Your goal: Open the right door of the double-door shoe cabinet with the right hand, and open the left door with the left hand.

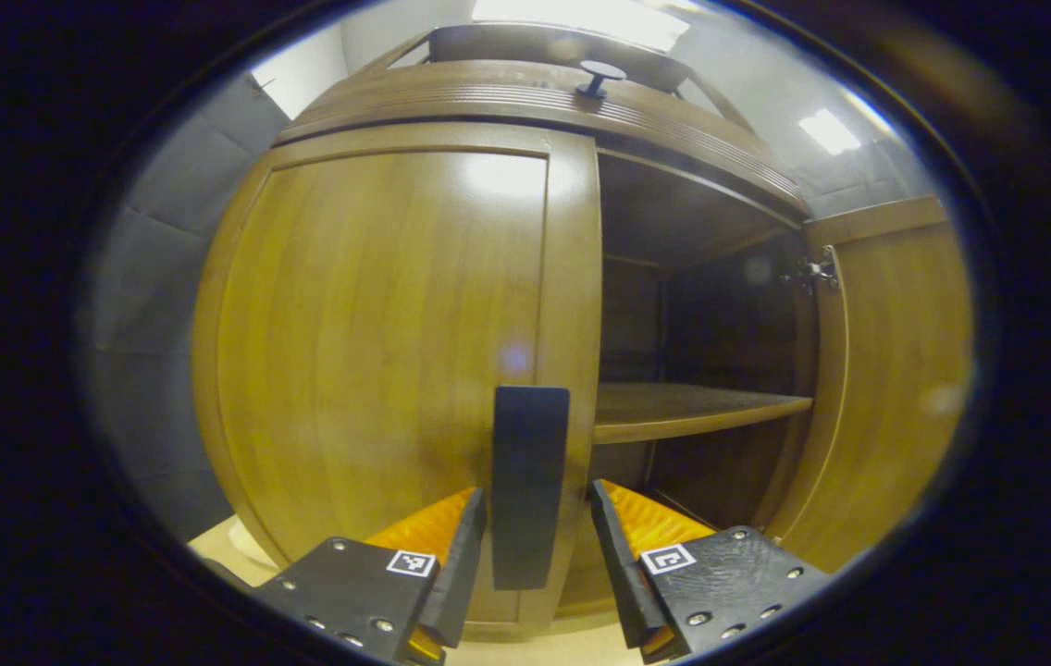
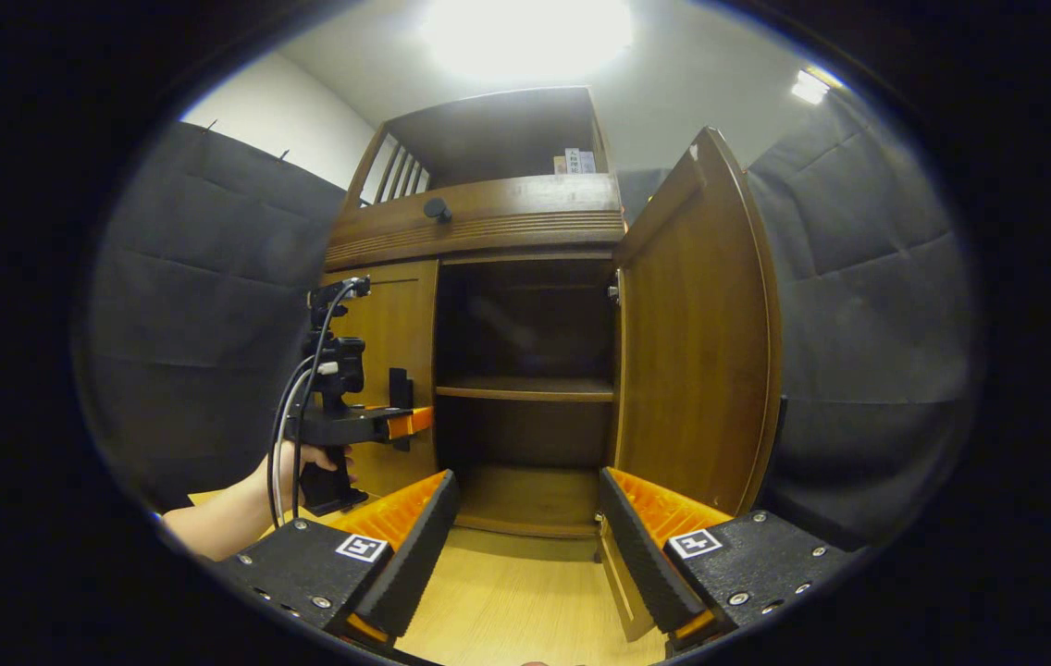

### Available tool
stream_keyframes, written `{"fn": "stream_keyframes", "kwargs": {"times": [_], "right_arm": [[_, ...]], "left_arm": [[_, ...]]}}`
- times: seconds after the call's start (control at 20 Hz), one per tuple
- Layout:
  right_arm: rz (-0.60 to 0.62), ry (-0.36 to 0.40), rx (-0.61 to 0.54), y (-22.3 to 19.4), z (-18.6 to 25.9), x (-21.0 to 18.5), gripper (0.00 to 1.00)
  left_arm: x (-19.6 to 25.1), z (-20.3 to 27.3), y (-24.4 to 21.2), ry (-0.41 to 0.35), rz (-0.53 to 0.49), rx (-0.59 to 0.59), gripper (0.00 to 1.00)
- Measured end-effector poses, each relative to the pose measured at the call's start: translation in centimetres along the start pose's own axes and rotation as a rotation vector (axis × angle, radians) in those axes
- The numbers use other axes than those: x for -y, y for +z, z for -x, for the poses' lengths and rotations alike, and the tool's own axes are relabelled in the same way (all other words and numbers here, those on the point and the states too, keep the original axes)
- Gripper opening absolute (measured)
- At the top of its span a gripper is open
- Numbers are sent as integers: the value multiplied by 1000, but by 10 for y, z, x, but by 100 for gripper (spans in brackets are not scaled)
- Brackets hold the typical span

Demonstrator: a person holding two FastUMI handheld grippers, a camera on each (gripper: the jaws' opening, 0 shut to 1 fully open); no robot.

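Note:
The wooden shoe cabinet's left door is closed. Its dark upright handle stands between the fingers of my left gripper, which is open with a small gap on each side. The right door is swung wide open. In the right gripper view the right door stands open just right of my right gripper, which is open and holds nothing. There a hand holds the left gripper at the handle of the left door.
Inside the cabinet is a dark compartment with one wooden shelf. A dark knob sits on the drawer front above the doors. A light wooden floor lies in front. Dark padded walls flank the cabinet.

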State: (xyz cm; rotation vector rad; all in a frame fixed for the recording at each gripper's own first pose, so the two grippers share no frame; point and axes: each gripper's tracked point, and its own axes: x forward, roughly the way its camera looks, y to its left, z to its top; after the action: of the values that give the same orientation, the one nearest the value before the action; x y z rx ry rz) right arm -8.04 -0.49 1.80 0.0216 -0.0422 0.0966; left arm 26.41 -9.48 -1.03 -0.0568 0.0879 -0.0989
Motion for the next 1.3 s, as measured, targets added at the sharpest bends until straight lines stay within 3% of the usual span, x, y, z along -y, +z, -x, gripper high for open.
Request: {"fn": "stream_keyframes", "kwargs": {"times": [0.1, 0.15, 0.3, 0.5, 0.55, 0.6, 0.65, 0.7, 1.3], "right_arm": [[-30, 19, -11, -5, -4, 2, 94], [-43, 22, -11, -6, -5, 4, 94], [-55, 20, -17, -5, -4, 5, 94], [-42, 21, -15, -7, -5, 2, 94], [-40, 24, -15, -7, -6, 3, 94], [-40, 28, -15, -7, -5, 2, 94], [-41, 29, -15, -7, -5, 2, 94], [-43, 32, -20, -8, -5, 1, 94], [-50, 81, -62, -12, -6, 0, 94]], "left_arm": [[-6, -3, -6, 38, -23, 14, 44], [-6, -6, -9, 39, -19, 16, 36], [-5, -2, -11, 36, -18, 5, 33], [-5, 8, -12, -6, 2, -12, 20], [-6, 12, -9, -13, 1, -6, 27], [-8, 16, -5, -14, -1, 1, 27], [-9, 18, 1, -7, 14, 10, 27], [-10, 19, 3, -7, 12, 13, 20], [-18, 21, 10, 7, 59, 61, 20]]}}
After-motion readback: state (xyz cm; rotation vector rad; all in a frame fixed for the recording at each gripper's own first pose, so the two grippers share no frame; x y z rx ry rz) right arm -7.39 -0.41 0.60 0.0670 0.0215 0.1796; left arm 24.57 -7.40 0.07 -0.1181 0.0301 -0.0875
